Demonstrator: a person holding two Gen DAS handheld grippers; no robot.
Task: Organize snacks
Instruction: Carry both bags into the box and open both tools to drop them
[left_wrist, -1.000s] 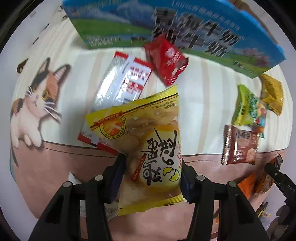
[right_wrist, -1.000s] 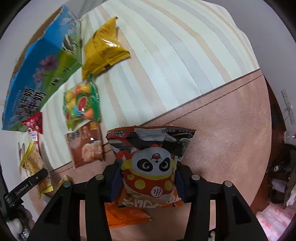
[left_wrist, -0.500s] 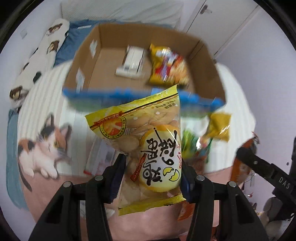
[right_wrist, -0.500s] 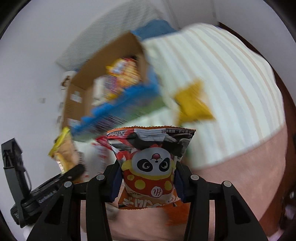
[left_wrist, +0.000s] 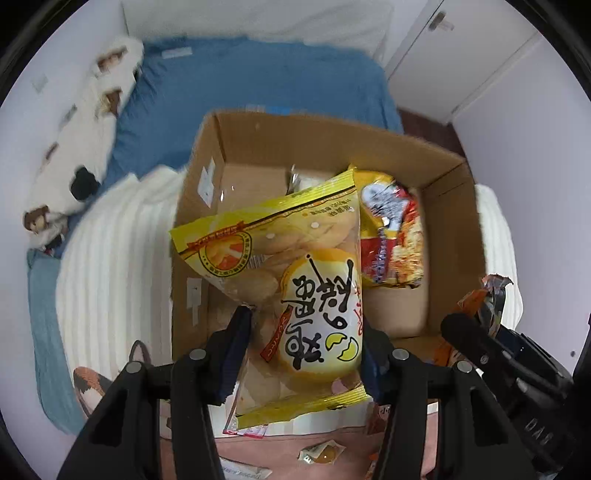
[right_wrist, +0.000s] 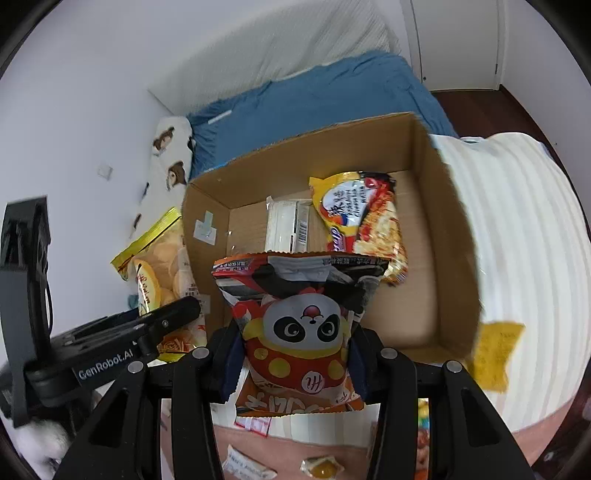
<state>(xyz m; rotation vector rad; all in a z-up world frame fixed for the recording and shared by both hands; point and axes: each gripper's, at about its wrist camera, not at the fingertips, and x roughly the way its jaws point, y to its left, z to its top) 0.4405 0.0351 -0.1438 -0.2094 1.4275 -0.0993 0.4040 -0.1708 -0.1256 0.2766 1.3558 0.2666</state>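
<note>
The left gripper (left_wrist: 303, 354) is clamped on a yellow biscuit bag (left_wrist: 295, 295), gripping it near the lower end so that most of the bag stands up ahead of the fingers. The right gripper (right_wrist: 295, 365) is clamped on a red panda bag (right_wrist: 299, 332) in the same way. Both bags are held in the air over the near edge of an open cardboard box (right_wrist: 454, 229) that sits on a striped blanket (right_wrist: 528, 229) on the bed.

Contents of the box, as visible:
- A noodle packet (right_wrist: 362, 225) lies against the right side of the box floor.
- A white packet (right_wrist: 288, 225) lies just beside it, toward the far wall.
- The remaining floor area is bare cardboard.

Items outside the box:
- A yellow packet (right_wrist: 495, 350) lies on the blanket just beside the near right corner of the box.
- Small wrapped candies (right_wrist: 321, 467) lie on the pink cover below the grippers.
- Parts of other wrappers show under the held bags; their type cannot be determined.

Task status, as a judgement: sorting is partly done. Two items are stored, two are in transit and several are left to collect. The next step calls for carrying each held bag further over the box opening and letting it go above the bare floor area, left bag to the left, right bag to the centre, so the two do not collide. The bags are light and air-filled, so they may settle unevenly on the items already inside.
</note>
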